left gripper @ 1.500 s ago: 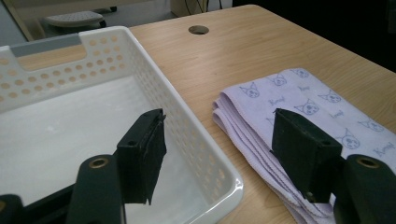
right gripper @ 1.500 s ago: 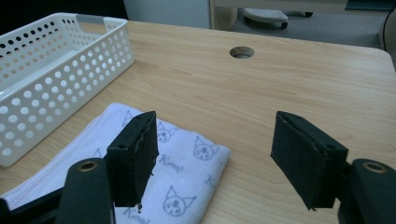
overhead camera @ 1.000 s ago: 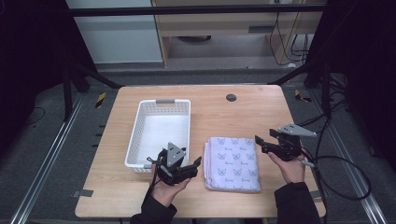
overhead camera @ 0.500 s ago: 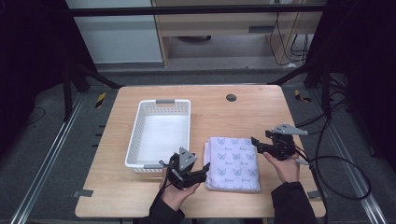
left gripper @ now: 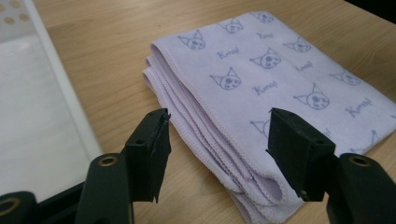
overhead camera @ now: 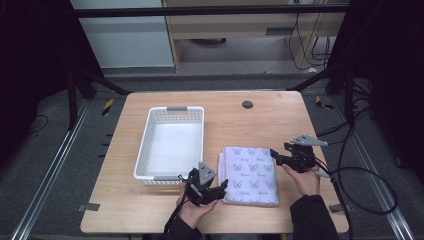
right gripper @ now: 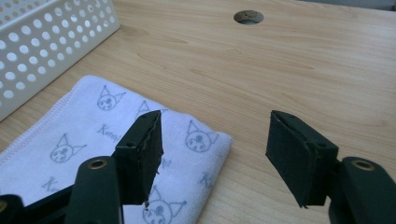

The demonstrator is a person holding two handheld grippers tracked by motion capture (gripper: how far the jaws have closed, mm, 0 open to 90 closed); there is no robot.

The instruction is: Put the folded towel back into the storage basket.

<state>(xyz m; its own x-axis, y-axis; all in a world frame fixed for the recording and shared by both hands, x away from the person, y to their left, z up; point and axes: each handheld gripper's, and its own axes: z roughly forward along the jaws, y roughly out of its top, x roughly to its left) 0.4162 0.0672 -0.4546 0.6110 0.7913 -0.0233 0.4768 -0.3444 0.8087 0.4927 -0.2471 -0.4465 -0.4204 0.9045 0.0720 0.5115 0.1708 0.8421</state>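
Note:
A folded lilac towel (overhead camera: 250,174) printed with cat faces lies flat on the wooden table, right of a white basket (overhead camera: 172,145). My left gripper (overhead camera: 220,188) is low at the towel's near left corner. In the left gripper view its jaws (left gripper: 219,133) straddle the towel's (left gripper: 261,79) layered folded edge without pressing on it. These jaws have just been closing a little and still stand wide. My right gripper (overhead camera: 275,155) is at the towel's far right corner, open. In the right gripper view (right gripper: 217,130) that corner (right gripper: 205,140) lies under and between the pads, untouched.
The white perforated basket (right gripper: 46,42) holds nothing and stands left of the towel; its rim (left gripper: 60,93) is close beside my left gripper. A round cable hole (overhead camera: 247,104) sits near the table's far edge. Bare wood spreads right of the towel. Cables trail off the right side.
Both hands have sunk towards the table. The left gripper has slid right to the towel's near left corner. The right gripper has come down at the far right corner.

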